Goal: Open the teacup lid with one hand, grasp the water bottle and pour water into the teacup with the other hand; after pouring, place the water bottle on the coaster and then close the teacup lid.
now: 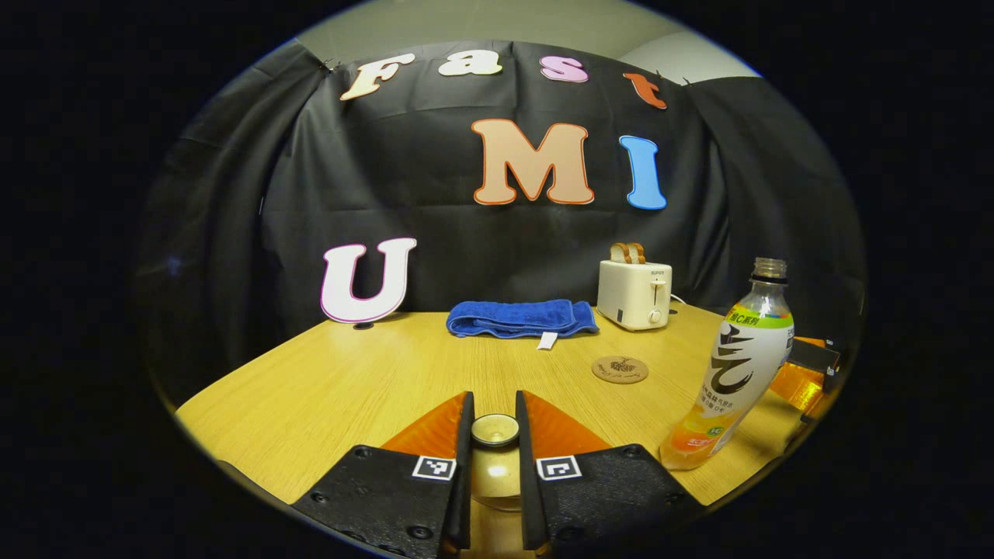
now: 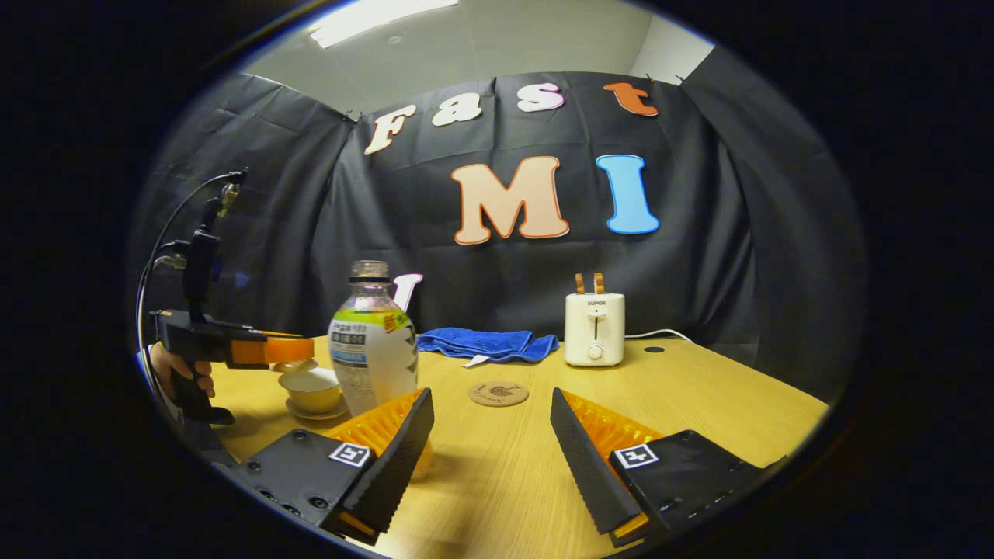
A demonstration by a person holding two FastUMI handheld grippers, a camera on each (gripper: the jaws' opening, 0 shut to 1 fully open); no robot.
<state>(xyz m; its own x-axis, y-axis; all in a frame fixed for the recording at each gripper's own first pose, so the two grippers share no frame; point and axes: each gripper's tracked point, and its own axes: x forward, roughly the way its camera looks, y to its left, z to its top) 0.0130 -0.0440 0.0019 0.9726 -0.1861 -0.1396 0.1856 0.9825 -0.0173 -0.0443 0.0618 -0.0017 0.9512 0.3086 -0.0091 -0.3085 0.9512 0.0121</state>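
In the left gripper view my left gripper (image 1: 495,435) is shut on the knob of the pale teacup lid (image 1: 495,470). The right gripper view shows that same left gripper (image 2: 268,349) holding the lid (image 2: 293,365) just above the open teacup (image 2: 312,388), which sits on its saucer. The uncapped water bottle (image 2: 373,345) stands upright beside the cup, with orange liquid low inside (image 1: 744,365). My right gripper (image 2: 491,442) is open, low over the table, and the bottle is just beyond its left finger (image 2: 392,446), not between the two. A round cork coaster (image 2: 498,394) lies mid-table (image 1: 619,369).
A cream toaster (image 2: 594,328) holding two slices stands at the back of the wooden table (image 2: 699,404), its cord trailing right. A folded blue towel (image 2: 485,344) lies left of it, by the black cloth wall. A hand (image 2: 175,373) holds the left gripper's grip.
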